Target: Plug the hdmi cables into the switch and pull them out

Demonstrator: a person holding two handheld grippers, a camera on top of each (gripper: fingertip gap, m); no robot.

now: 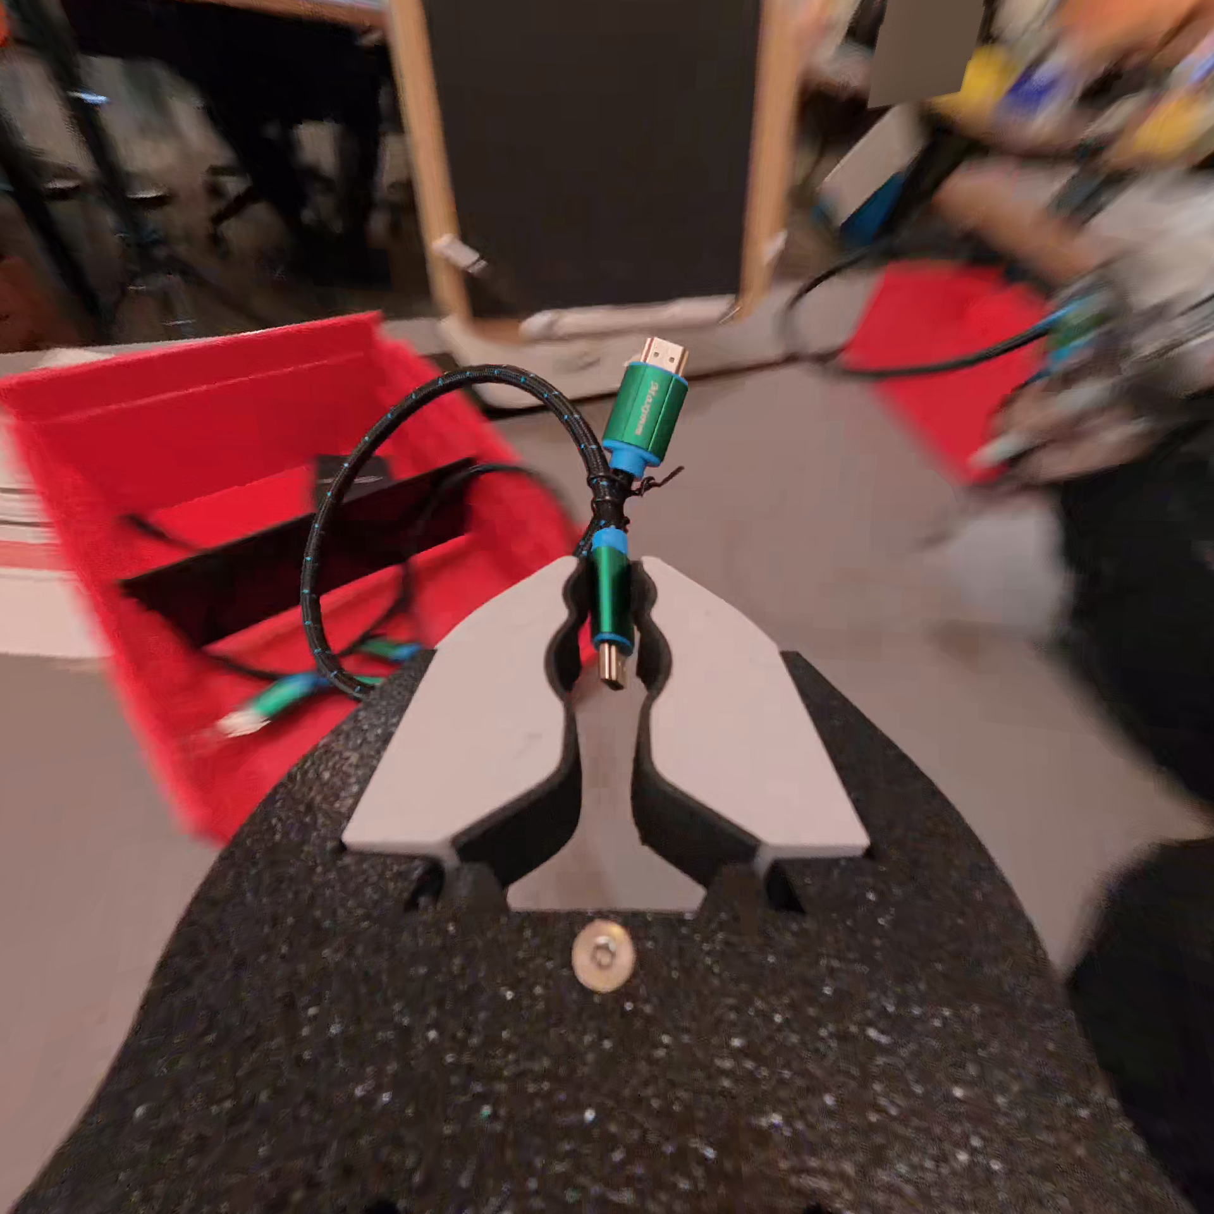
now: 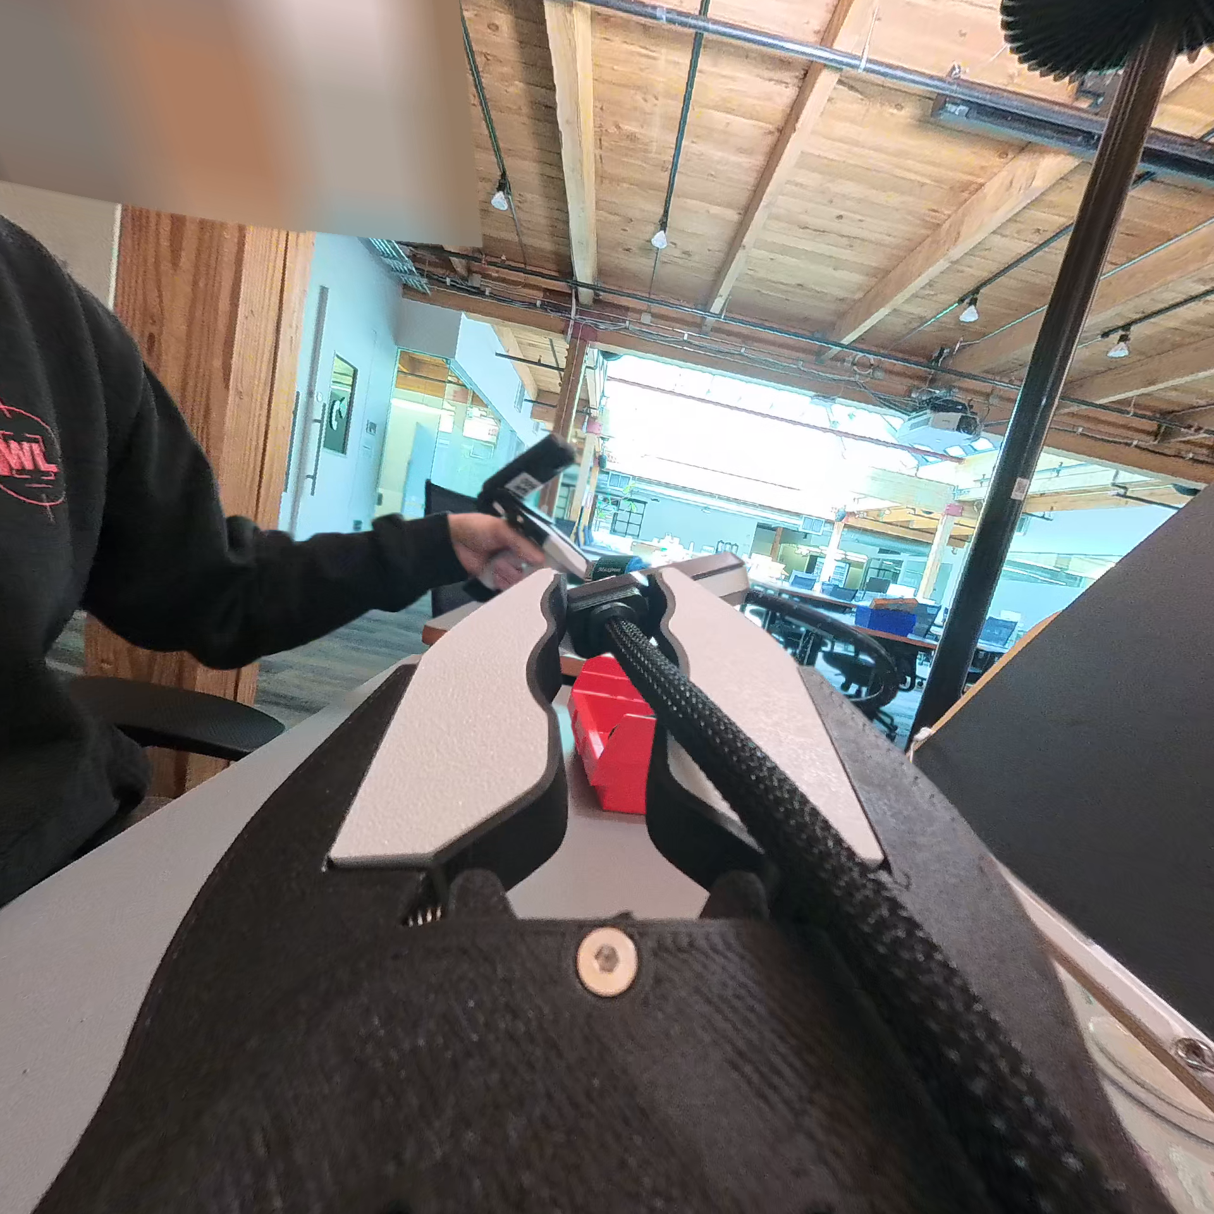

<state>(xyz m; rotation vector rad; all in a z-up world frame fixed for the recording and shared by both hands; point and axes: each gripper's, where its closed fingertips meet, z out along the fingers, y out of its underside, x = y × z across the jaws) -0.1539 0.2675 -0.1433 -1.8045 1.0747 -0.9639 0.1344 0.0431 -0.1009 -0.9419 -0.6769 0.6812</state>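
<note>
HDMI plugs held in both grippers above the worktop (image 1: 821,591)

A green HDMI plug (image 1: 612,607) is clamped by the left gripper (image 1: 607,578), its cable looped up to a second plug (image 1: 647,410). A black braided cable's connector (image 2: 601,607) is pinched by the right gripper (image 2: 607,584). A red bin (image 1: 217,460) is seen at the left.

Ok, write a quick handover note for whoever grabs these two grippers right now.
Left gripper: shut on one green plug of a short HDMI cable; its other plug sticks up free.
Right gripper: shut on a black block with a thick braided cable, possibly the switch.
Red bin: holds more cables.
Done: both pieces picked up.
Left: plugging appears not yet done; then pull out.
</note>
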